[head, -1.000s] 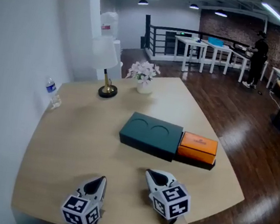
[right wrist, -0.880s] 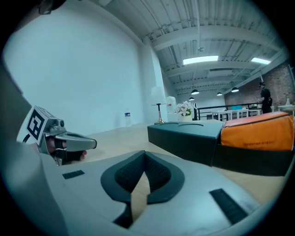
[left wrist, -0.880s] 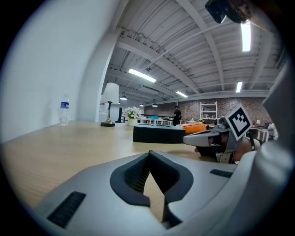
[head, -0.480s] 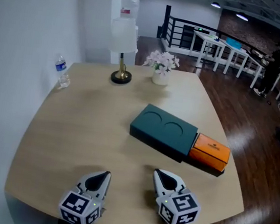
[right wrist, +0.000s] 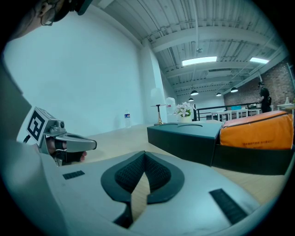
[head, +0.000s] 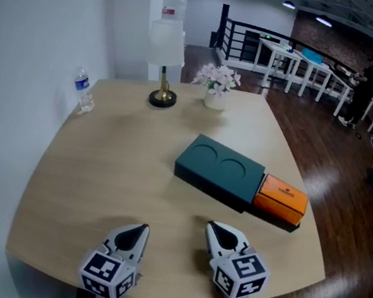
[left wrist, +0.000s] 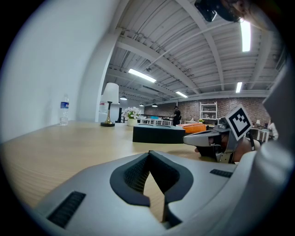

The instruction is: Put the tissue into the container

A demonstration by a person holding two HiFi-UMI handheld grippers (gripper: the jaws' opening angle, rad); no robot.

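Left gripper (head: pixel 135 233) and right gripper (head: pixel 220 235) side by side, low over near edge of wooden table (head: pixel 87 172), apart from each other. Point toward table's middle. Jaws of both pressed together, nothing pinched. Beyond right gripper, dark green box (head: pixel 219 170) with two round hollows on top. Orange box (head: pixel 281 197) touching its right end, resting on black base. Along far edge: lamp (head: pixel 166 49), flowers (head: pixel 217 80), water bottle (head: pixel 82 90) by wall.
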